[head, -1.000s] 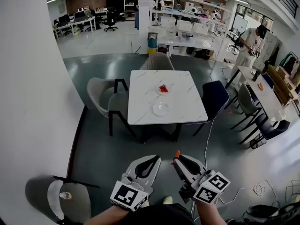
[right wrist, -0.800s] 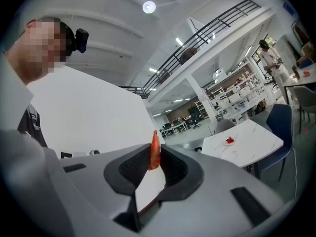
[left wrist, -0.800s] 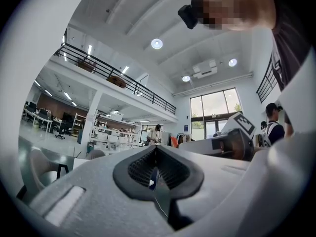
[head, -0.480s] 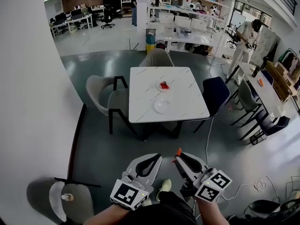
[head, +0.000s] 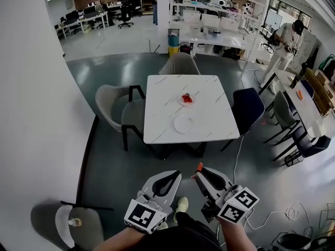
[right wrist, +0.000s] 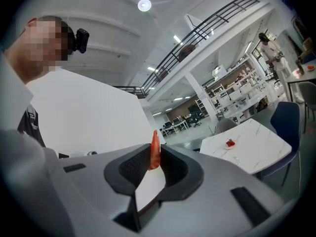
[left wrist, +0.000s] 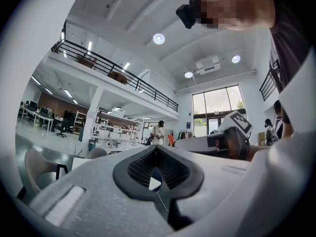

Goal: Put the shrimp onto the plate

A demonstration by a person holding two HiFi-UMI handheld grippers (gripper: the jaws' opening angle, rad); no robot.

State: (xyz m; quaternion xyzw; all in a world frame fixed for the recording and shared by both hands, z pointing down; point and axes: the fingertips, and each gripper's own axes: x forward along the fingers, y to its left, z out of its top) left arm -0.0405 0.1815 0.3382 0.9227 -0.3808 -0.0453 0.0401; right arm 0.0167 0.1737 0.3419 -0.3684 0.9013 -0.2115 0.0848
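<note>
My right gripper (head: 198, 171) is shut on an orange shrimp (head: 198, 167), which sticks up between the jaw tips; the right gripper view shows the shrimp (right wrist: 155, 149) pinched in that right gripper (right wrist: 154, 161). Beside it, my left gripper (head: 174, 175) is shut with nothing in it, as the left gripper (left wrist: 156, 154) view confirms. Both hang low over the floor, well short of the white marble table (head: 159, 114). On the table lie an empty clear plate (head: 183, 124) and, farther back, a small plate holding something red (head: 186, 99).
Grey chairs (head: 112, 106) stand at the table's left and far sides, with a dark blue chair (head: 248, 109) at its right. A white wall (head: 31, 114) runs along my left. A cable (head: 238, 156) trails on the floor. A person (head: 285, 41) stands back right.
The table now looks slightly larger and nearer than a second ago. Both grippers keep the same pose, and the shrimp stays in the right one.
</note>
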